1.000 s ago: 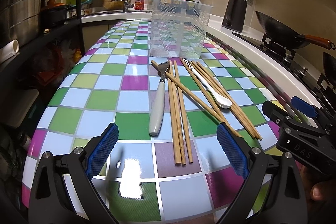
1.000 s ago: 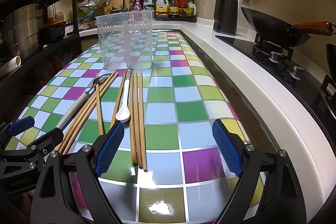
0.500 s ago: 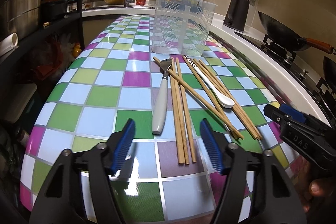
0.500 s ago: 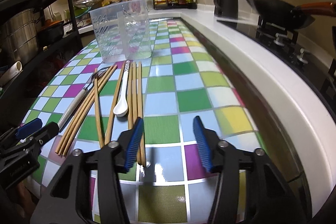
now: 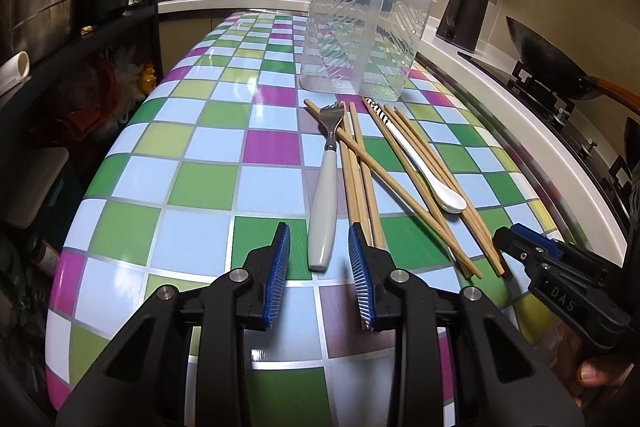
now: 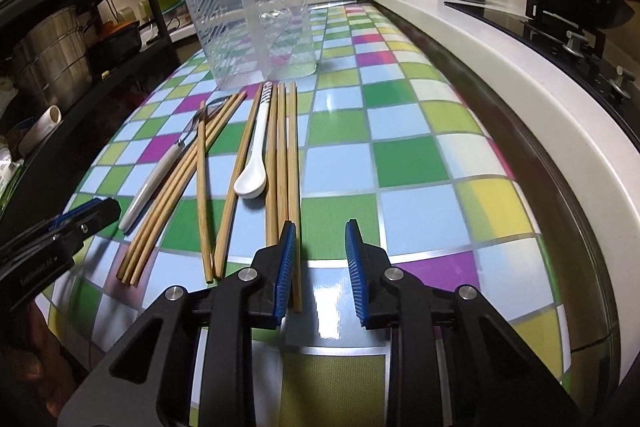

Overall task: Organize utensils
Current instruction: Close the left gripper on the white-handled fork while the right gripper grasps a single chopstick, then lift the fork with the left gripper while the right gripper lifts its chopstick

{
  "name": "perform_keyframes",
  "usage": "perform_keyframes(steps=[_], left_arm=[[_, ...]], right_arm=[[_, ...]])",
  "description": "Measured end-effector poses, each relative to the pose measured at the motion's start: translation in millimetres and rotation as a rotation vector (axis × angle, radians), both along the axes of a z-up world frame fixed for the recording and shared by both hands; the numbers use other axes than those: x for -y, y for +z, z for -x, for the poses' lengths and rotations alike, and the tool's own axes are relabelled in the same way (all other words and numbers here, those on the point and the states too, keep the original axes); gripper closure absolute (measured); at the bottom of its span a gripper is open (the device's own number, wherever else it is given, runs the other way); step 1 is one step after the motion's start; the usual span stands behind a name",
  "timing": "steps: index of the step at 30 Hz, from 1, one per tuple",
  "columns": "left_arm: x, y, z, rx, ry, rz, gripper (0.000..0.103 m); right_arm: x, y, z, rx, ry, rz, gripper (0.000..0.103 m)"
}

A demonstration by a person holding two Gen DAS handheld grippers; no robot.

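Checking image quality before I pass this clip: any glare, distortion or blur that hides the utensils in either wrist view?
Left wrist view: fisheye bends the checked tablecloth edges; a glare patch in front of the gripper, but the fork and chopsticks stay sharp. Right wrist view: same curvature, bright reflections on tiles near the gripper, the spoon crisp; the shelf at the left is dim.

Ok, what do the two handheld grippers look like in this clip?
Both are black plastic. The left gripper and right gripper each have two fingers with ribbed blue pads and silver pivot bolts. White letters "DAS" mark the right gripper's side.
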State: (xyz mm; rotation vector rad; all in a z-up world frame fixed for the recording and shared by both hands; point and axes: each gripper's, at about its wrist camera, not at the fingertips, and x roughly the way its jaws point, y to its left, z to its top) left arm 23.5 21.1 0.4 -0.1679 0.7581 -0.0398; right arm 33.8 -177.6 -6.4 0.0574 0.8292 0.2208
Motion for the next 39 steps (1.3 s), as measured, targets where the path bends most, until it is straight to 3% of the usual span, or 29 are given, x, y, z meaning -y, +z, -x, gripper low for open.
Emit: perform_keyframes(steps=[4,13,15,19,25,31,39], left_arm=[[-1,-6,-12,-0.041,-0.015,0.007,0.073],[-1,-12,-31,-0.105,-0.003,0.000,0.074],[2,-12,-36,-0.113,-0.001,-0.014,0.076],[4,-11,-44,-0.125,-0.005,-0.042,0.084],[4,-10,-41,-0.109,-0.032,-0.046,0.086],[1,-1,-21,-0.046,-0.037,-0.101,0.086],[-6,-11,-9,-0.070,-0.031,-0.126,0.086]], right_arm=[[-3,1,1,0.005,0.014,0.011,0.088],[-12,-2,2,-0.007,0.056,0.038,0.091],[-11,-2,2,-0.004,0.048,0.051,0.097],[-10,-2,1,-0.007,0.046,0.052,0.097],[-5,-2,1,0.000,0.006,0.064,0.098],[3,-2,-2,0.008,-0.057,0.104,0.098],[3,-2,-2,0.022,-0.068,0.121,0.097]])
